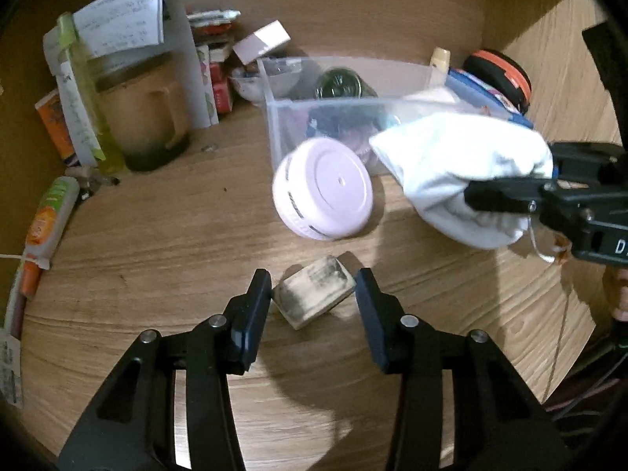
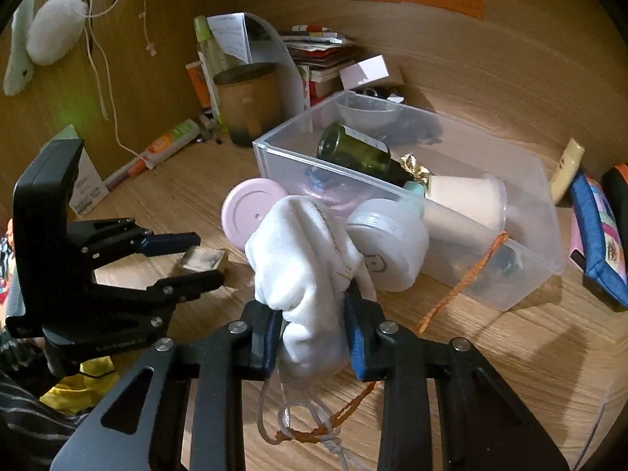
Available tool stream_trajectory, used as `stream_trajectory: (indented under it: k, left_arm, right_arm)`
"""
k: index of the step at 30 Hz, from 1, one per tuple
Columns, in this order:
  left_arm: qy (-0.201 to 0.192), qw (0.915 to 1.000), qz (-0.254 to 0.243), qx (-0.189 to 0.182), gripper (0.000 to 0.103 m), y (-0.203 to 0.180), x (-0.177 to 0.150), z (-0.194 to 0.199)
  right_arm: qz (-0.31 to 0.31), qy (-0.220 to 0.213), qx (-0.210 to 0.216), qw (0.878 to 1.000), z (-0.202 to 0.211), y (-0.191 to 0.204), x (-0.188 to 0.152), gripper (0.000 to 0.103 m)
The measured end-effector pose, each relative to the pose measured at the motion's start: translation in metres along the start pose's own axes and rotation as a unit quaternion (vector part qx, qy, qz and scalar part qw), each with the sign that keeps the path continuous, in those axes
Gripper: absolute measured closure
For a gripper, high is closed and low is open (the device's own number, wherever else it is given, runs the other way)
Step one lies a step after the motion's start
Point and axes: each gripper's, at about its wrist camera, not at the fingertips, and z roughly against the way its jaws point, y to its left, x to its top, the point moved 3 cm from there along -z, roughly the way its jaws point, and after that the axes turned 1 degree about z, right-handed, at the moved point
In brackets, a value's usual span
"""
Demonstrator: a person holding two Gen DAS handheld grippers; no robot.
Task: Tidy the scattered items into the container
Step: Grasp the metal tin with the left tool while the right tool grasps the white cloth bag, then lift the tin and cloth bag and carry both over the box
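Holding a white pouch (image 2: 310,259) pinched in our right tool (image 2: 314,337), we have it lifted just in front of the clear container (image 2: 522,274), which sits toward the counter's back edge. Its drawstring (image 2: 314,428) dangles and could snag the rim. Our left tool (image 1: 312,294) stands spread around a smudged eraser (image 1: 314,296), one pad touching, the other apart; we judge an off-centre squeeze could skid it into the lilac jar (image 1: 324,192).
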Motion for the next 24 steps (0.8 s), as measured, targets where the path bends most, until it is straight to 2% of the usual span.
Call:
stream_trajectory:
  k: [13,17,24]
  left_arm:
    - [-0.064,0.9980,-0.002,0.003,0.059,0.001,0.041,0.029]
    - [-0.081,0.9967,-0.009,-0.005,0.059,-0.002,0.052,0.036]
    - [-0.097,0.9952,-0.014,0.004,0.059,0.000,0.075,0.033]
  right_arm:
    - [-0.012,-0.065,-0.008,0.998,0.043,-0.010,0.019,0.077]
    - [-0.025,-0.089,-0.024,0.995,0.056,-0.022,0.028,0.077]
    - [-0.041,-0.124,-0.053,0.990,0.075,-0.047,0.047,0.077]
